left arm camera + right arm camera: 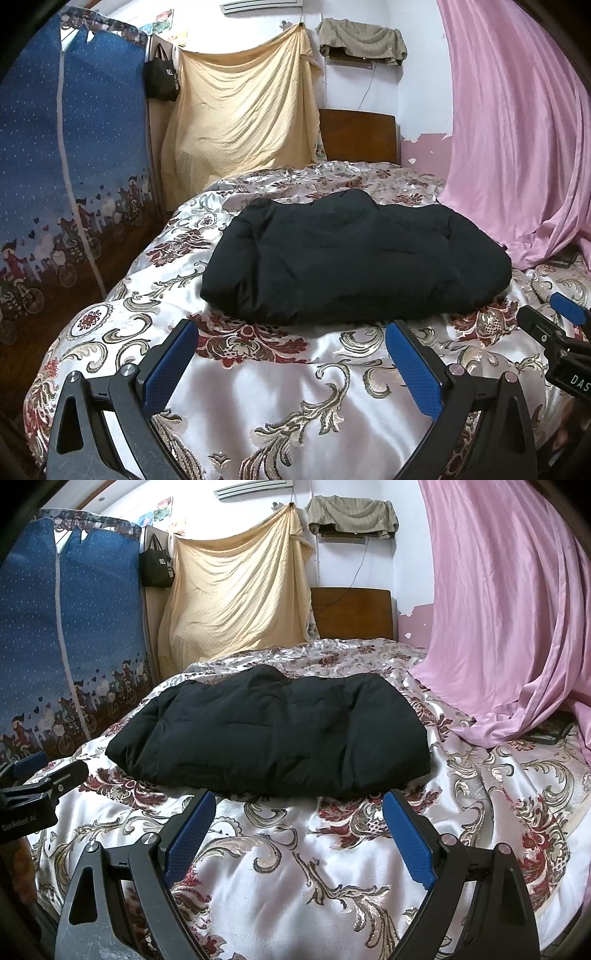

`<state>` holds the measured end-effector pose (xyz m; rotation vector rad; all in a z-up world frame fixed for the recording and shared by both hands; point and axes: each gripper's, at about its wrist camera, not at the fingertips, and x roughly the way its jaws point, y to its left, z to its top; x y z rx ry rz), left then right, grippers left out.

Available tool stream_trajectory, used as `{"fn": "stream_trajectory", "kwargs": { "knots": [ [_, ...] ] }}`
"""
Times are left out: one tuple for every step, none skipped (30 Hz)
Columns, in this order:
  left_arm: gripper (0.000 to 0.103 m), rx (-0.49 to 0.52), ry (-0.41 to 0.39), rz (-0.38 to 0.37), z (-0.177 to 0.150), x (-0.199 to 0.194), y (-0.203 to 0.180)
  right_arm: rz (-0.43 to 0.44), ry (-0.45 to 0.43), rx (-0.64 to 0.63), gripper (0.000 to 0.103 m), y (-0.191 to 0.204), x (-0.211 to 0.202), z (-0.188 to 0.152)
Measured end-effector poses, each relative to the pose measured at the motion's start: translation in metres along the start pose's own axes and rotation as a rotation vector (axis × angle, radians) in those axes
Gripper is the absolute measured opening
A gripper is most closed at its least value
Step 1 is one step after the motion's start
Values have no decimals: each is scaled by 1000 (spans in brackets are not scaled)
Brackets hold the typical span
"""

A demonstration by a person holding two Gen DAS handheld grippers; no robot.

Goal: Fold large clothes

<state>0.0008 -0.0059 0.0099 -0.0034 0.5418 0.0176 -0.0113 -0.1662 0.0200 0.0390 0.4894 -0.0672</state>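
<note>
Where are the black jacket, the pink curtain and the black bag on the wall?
Black jacket (354,258): left wrist view, middle of the folded bundle.
Pink curtain (517,129): left wrist view, its hanging folds.
Black bag (157,568): right wrist view, bag body.

A bed (258,387) under a glossy floral cover fills the small room, its wooden headboard (358,136) against a white wall. A pink curtain (517,129) hangs right, a yellow sheet (240,110) behind, a blue fabric wardrobe (74,147) left.
</note>
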Motion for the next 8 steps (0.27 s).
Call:
{"fn": "stream_trajectory", "kwargs": {
  "knots": [
    [102,1,2,0,0,0,0,0,1,-1,89,0,1,0],
    [102,-1,4,1,0,0,0,0,3,-1,89,1,2,-1],
    [102,-3,7,2,0,1,1,1,4,-1,89,1,3,-1],
    [102,-4,11,3,0,2,1,1,6,0,89,1,3,-1],
    [102,-5,14,4,0,3,0,1,8,1,89,1,4,-2],
    [102,-4,18,6,1,4,0,2,10,2,89,1,4,-2],
    [102,-3,23,6,1,6,0,2,13,3,89,1,5,-2],
    [102,-3,27,8,1,7,0,3,18,5,89,1,7,-2]
  ]
}}
